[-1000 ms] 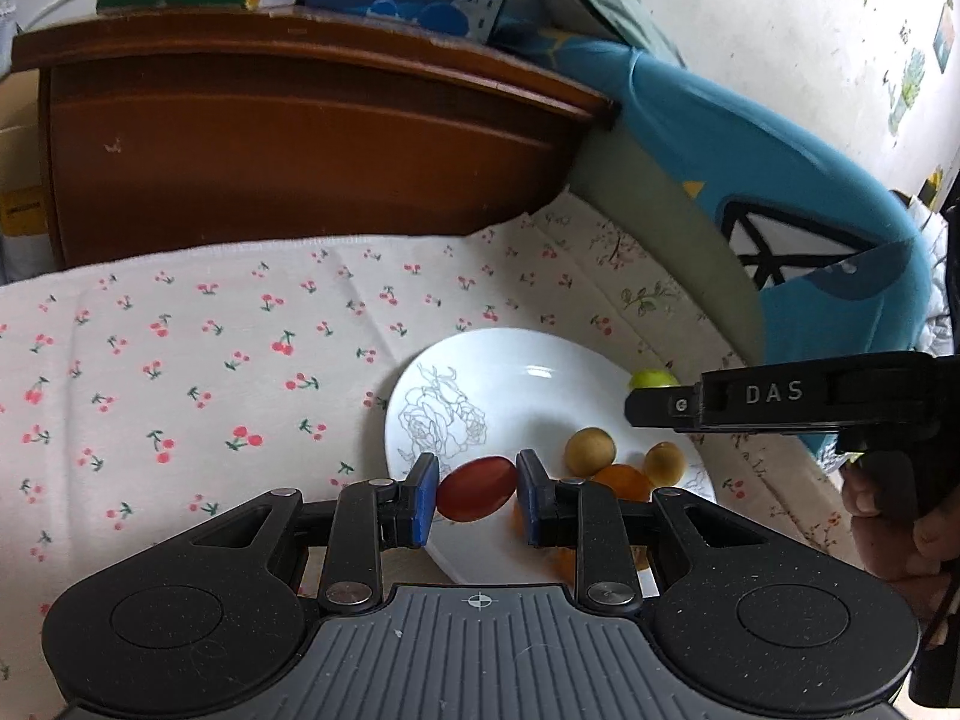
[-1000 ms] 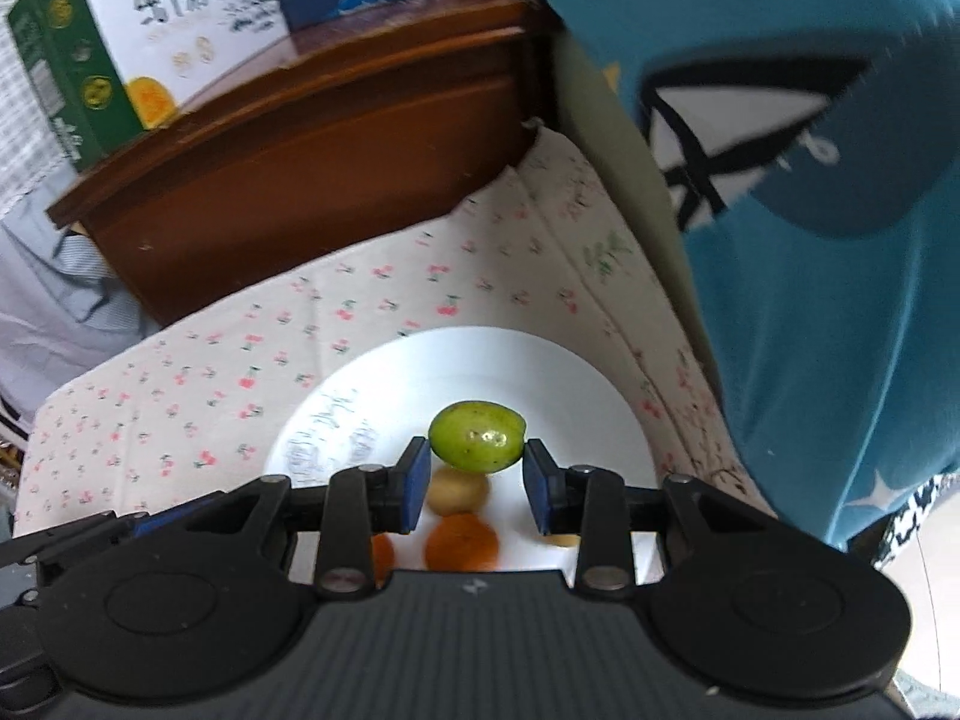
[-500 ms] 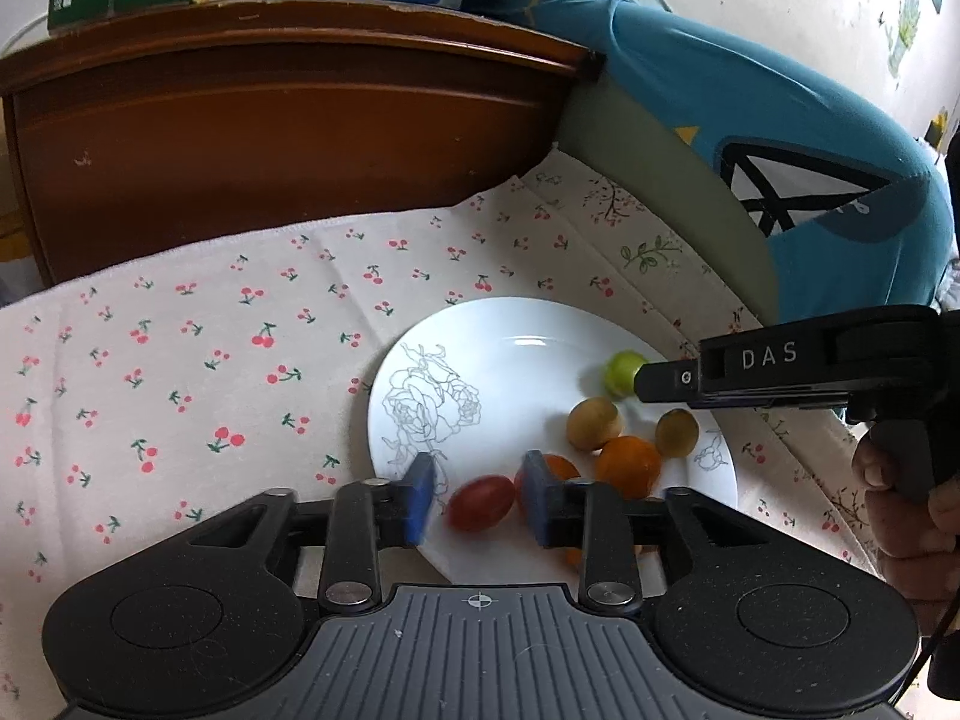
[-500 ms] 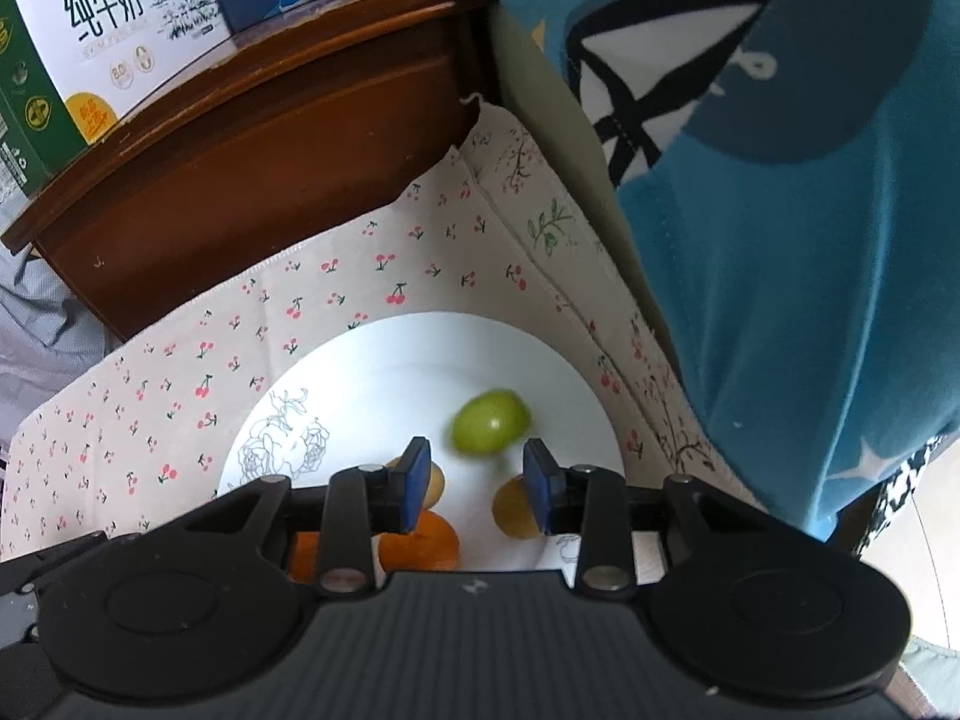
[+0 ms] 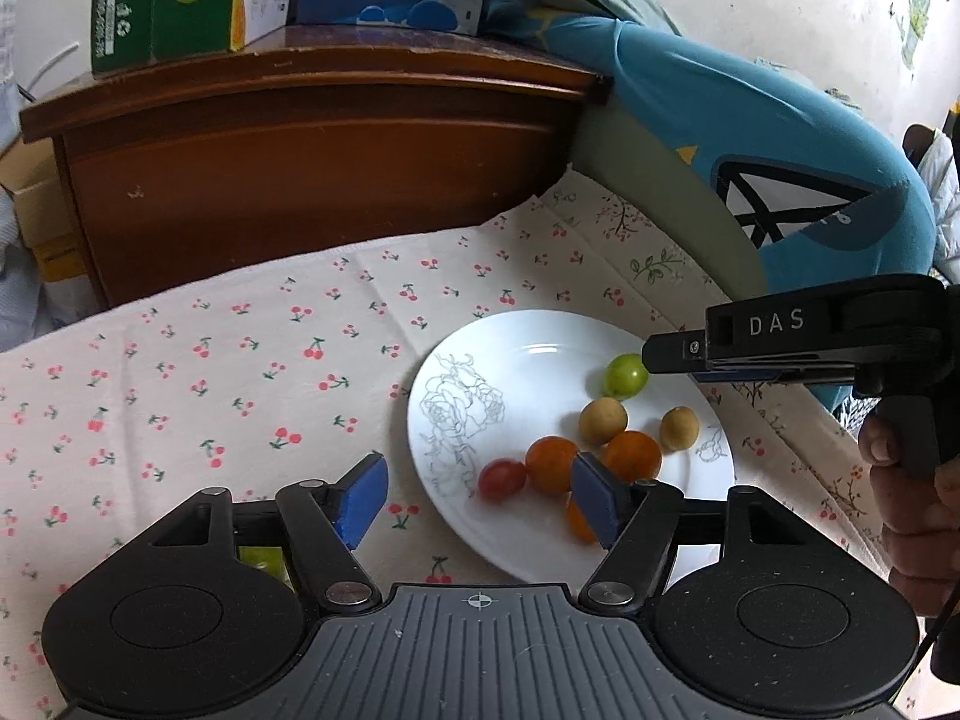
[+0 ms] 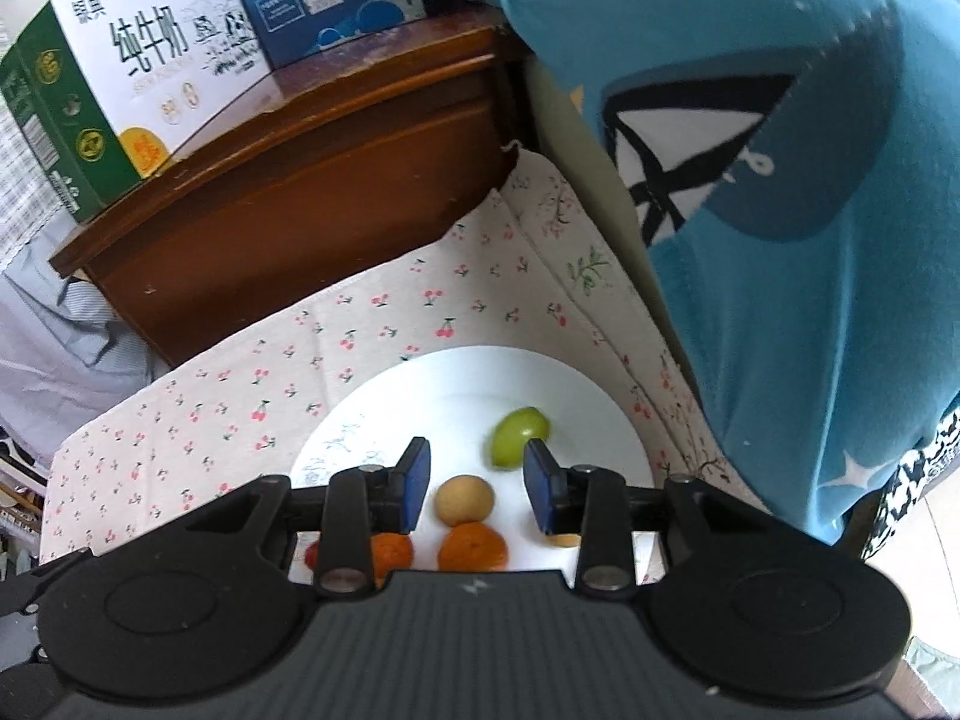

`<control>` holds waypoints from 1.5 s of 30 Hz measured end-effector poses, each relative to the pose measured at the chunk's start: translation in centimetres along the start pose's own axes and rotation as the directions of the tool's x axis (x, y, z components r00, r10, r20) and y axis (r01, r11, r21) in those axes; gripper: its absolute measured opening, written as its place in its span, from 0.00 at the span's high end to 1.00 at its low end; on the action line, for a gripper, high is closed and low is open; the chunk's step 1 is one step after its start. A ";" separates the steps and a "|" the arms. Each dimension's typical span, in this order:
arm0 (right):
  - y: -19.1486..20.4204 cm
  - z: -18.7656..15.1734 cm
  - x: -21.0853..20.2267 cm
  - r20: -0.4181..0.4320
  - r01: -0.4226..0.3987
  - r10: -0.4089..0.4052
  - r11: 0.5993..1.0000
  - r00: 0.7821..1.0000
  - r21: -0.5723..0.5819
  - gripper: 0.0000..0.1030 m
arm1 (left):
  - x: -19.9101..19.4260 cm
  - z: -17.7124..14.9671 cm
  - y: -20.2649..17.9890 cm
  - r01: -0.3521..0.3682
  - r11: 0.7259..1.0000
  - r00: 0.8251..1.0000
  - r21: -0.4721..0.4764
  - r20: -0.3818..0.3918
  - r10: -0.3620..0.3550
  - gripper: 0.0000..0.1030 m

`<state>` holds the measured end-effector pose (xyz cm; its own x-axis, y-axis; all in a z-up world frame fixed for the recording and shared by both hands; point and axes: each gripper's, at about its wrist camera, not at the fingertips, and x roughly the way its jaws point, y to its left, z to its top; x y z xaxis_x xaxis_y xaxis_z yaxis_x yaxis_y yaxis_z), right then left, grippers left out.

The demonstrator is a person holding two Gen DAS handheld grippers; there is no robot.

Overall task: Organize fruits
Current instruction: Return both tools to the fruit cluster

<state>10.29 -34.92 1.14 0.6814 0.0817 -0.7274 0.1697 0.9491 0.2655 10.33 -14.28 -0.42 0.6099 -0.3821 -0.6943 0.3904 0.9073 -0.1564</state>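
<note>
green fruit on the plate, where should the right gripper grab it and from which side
Grip the green fruit across its narrow middle, coming from above with the right gripper. It lies on its side as a small oval on the white plate, apart from the tan fruit, so both flanks look free for the pads.

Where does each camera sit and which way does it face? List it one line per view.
Left wrist: sits on the left tongs, angled down at the white round plate; open blue pads, right tongs and a hand show.
Right wrist: sits on the right tongs, angled down at the plate; open blue pads show.
Shared: plate, round green fruit, brown wooden headboard.
</note>
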 end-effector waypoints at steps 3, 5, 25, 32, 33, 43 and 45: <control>0.5 -0.1 -0.3 0.003 -0.006 0.006 1.000 1.000 -0.007 0.66 | -0.7 -0.3 0.2 0.002 1.000 1.000 -0.009 -0.003 -0.002 0.34; 0.9 -0.2 -0.5 0.005 -0.016 0.016 1.000 1.000 -0.010 0.66 | -1.2 -0.6 0.4 -0.001 1.000 1.000 -0.011 -0.003 0.001 0.34; 6.4 -3.8 -2.6 -0.041 -0.141 0.137 0.978 0.990 -0.153 0.66 | -8.0 -2.3 8.7 -0.122 0.985 0.992 -0.126 0.000 0.123 0.34; 8.9 -7.0 -2.6 -0.127 -0.220 0.195 0.951 0.972 -0.217 0.66 | -8.7 -3.2 10.3 -0.129 0.981 0.991 -0.148 0.002 0.131 0.35; 9.2 -7.4 -2.5 -0.141 -0.231 0.203 0.947 0.969 -0.224 0.66 | -8.6 -3.4 10.5 -0.127 0.981 0.992 -0.148 -0.002 0.128 0.35; 11.9 -11.1 -1.8 -0.247 -0.308 0.230 0.887 0.941 -0.344 0.66 | -7.3 -5.6 11.3 -0.139 0.980 0.989 -0.142 -0.062 0.132 0.38; 12.2 -11.5 -1.6 -0.257 -0.313 0.228 0.877 0.939 -0.364 0.66 | -6.8 -5.8 11.3 -0.136 0.980 0.989 -0.143 -0.074 0.126 0.38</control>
<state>3.03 -19.95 -1.75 0.4954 0.3718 -0.7851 -0.3239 0.9177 0.2302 6.54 -0.40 -1.54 0.6015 -0.2503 -0.7586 0.2011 0.9665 -0.1595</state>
